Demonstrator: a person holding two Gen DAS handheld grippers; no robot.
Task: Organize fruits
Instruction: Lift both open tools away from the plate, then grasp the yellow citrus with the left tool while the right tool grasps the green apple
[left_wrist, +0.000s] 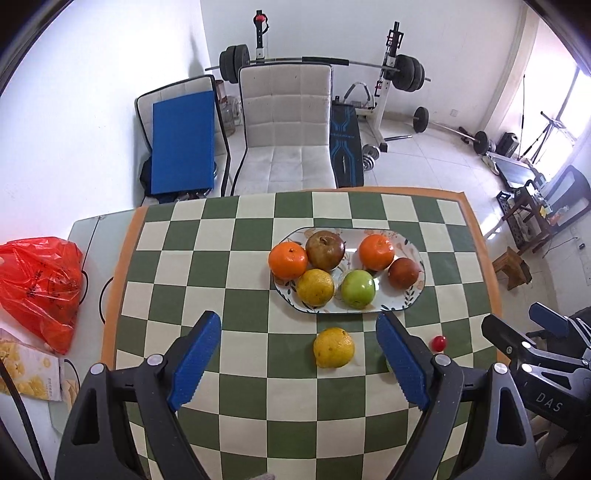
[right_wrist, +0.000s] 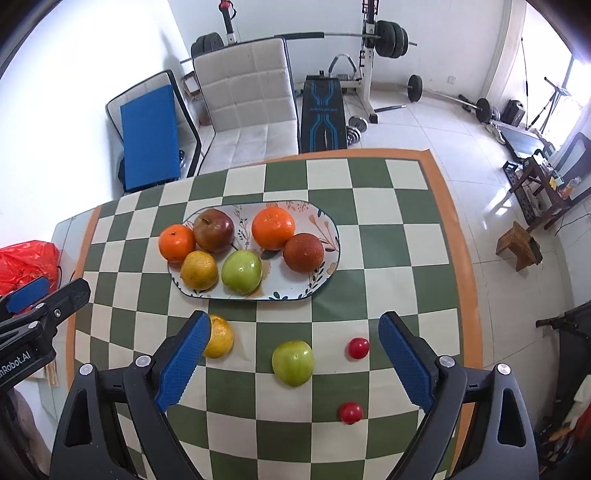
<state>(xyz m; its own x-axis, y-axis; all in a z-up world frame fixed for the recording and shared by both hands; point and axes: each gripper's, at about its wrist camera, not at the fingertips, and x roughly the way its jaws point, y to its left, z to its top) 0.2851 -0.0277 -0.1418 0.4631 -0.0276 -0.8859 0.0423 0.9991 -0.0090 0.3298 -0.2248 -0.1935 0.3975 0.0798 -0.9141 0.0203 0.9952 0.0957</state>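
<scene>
Oval plate (right_wrist: 330, 236) lies lengthwise left-right, holding 6 fruits.

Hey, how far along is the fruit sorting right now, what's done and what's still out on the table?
Done: six fruits sit on the oval plate.

In hand: nothing. The left tool and right tool are both open and empty above the checkered cloth.

Left: the yellow citrus, the loose green apple and two small red fruits lie on the cloth.
</scene>
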